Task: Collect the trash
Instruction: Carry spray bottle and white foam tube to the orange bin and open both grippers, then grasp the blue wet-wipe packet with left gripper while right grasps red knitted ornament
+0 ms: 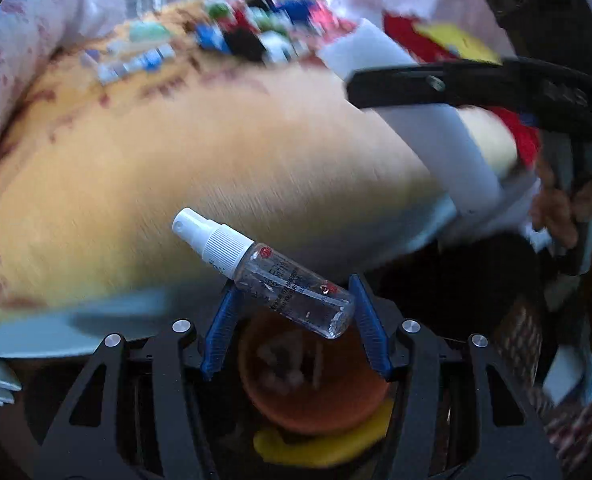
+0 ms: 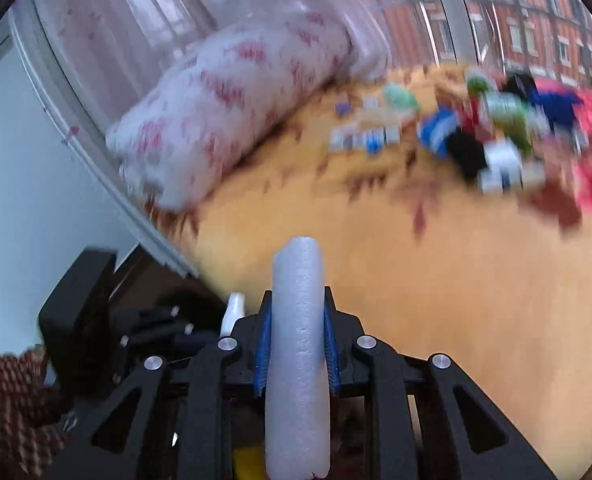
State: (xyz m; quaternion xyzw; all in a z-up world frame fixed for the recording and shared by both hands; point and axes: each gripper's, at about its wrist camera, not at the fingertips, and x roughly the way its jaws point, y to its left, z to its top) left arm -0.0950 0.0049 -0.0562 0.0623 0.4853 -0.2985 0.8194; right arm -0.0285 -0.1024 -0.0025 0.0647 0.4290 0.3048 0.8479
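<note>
left gripper (image 1: 294, 312): its two blue fingers (image 1: 220, 332) are closed on one clear spray bottle (image 1: 272, 276), which lies slanted across them with the white pump head up-left.
right gripper (image 2: 297, 344): its fingers are closed on one white foam piece (image 2: 297, 360), which stands up between them; the lower end is cut off by the picture edge.
same foam, left wrist view: it shows as a white bar (image 1: 427, 120) under a black finger of the right gripper.
below the bottle: one orange bin (image 1: 315, 380) with something pale inside, too blurred to name; one yellow thing (image 1: 319, 444) beside it, half hidden.
bed (image 2: 455, 300): yellow cover with dark red marks, strongly blurred.
pillow (image 2: 232, 104): one, white with red pattern.
far clutter (image 2: 495, 132): many small coloured things, not possible to count.
person: one patterned sleeve (image 2: 12, 400), partly cut off.
</note>
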